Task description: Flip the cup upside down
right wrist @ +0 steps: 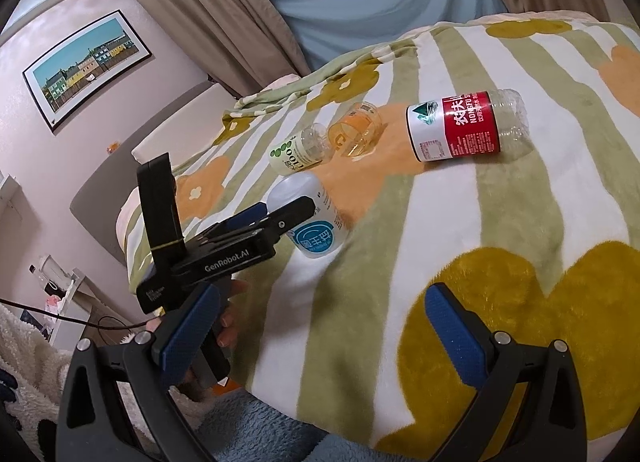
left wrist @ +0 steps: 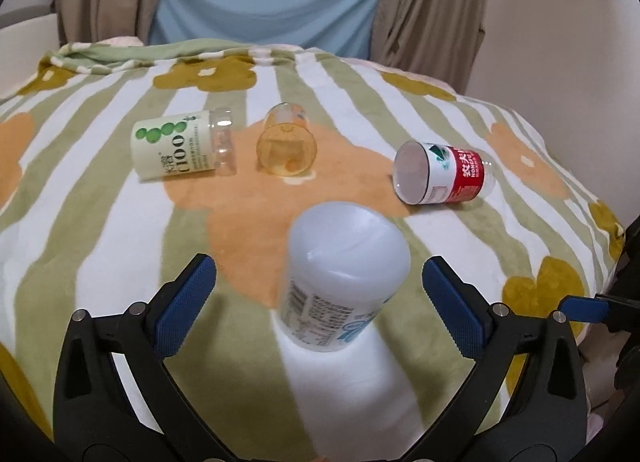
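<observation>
So the whole thing sits on a bed with a striped flower blanket (left wrist: 120,222). The left gripper (left wrist: 320,294) has its jaws spread wide around a white cup (left wrist: 344,274) with a blue label, which stands bottom-up near the blanket's front edge. There's a gap on both sides, so the pads aren't touching it. From the right wrist view you can see that gripper from the side, with the same white cup (right wrist: 310,218) right at its fingertips.

The right gripper (right wrist: 320,326) is also wide open and holds nothing, hovering over the front edge of the blanket, well apart from the cups.

Further back, toward the middle of the blanket, three more lie on their sides:
- a clear orange cup (left wrist: 286,142) with its mouth facing the left camera
- a cut bottle cup with a green-dot label (left wrist: 180,146), just beside the orange one
- a cut bottle cup with a red and white label (left wrist: 440,172), off toward the right edge

Behind the bed hang beige curtains (left wrist: 432,2), and a framed picture (right wrist: 86,62) is on the wall.
</observation>
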The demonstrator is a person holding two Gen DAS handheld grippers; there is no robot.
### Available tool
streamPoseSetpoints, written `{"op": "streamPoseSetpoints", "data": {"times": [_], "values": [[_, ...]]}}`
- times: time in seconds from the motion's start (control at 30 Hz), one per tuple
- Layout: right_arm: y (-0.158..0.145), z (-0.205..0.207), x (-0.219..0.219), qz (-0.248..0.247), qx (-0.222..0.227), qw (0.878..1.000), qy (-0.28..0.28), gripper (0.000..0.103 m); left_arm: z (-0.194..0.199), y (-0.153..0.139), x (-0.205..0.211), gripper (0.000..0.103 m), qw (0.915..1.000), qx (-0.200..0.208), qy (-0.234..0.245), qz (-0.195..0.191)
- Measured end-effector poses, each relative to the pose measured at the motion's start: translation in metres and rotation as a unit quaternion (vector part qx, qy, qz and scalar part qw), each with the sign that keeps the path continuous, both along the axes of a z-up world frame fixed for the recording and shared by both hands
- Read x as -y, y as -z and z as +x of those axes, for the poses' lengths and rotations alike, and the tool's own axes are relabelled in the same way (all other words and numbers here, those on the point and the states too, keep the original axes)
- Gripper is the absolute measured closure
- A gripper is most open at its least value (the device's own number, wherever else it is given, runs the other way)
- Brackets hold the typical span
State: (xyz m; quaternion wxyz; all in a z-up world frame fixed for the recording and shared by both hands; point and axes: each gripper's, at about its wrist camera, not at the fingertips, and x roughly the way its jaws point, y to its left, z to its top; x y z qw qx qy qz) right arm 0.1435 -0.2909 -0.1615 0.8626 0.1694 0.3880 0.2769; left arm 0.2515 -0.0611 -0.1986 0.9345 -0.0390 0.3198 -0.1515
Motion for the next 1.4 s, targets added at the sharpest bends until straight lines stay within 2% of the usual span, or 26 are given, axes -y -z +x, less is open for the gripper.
{"op": "streamPoseSetpoints", "data": {"times": [0.2, 0.3, 0.43, 0.6, 0.73, 0.83, 0.97, 1.2, 1.4], "values": [[-0.015, -0.004, -0.004, -0.011, 0.016, 1.0, 0.003, 0.0, -0.014, -0.027, -0.008, 0.0, 0.9998, 0.017, 0.002, -0.002], [-0.031, -0.007, -0.006, -0.028, 0.037, 0.999, 0.013, 0.0, -0.026, -0.052, -0.014, 0.0, 0.9996, 0.029, 0.001, -0.006], [-0.069, -0.014, -0.011, -0.074, 0.086, 0.993, 0.038, 0.0, -0.053, -0.101, -0.023, 0.0, 0.9979, 0.061, -0.022, 0.008], [-0.125, -0.033, -0.021, -0.129, 0.159, 0.973, 0.103, 0.001, -0.098, -0.158, -0.04, 0.0, 0.9928, 0.099, -0.061, 0.025], [-0.157, -0.056, -0.034, -0.165, 0.208, 0.953, 0.148, 0.001, -0.138, -0.182, -0.052, 0.0, 0.9879, 0.128, -0.084, 0.029], [-0.168, -0.073, -0.043, -0.177, 0.232, 0.942, 0.165, 0.001, -0.161, -0.192, -0.057, 0.0, 0.9848, 0.145, -0.089, 0.035], [-0.173, -0.085, -0.048, -0.179, 0.243, 0.935, 0.185, 0.001, -0.185, -0.199, -0.061, 0.0, 0.9807, 0.166, -0.095, 0.04], [-0.18, -0.098, -0.056, -0.194, 0.255, 0.925, 0.204, 0.001, -0.198, -0.203, -0.069, 0.0, 0.9805, 0.168, -0.097, 0.029], [-0.182, -0.104, -0.058, -0.191, 0.257, 0.922, 0.217, 0.001, -0.203, -0.201, -0.069, 0.0, 0.979, 0.175, -0.095, 0.045]]}}
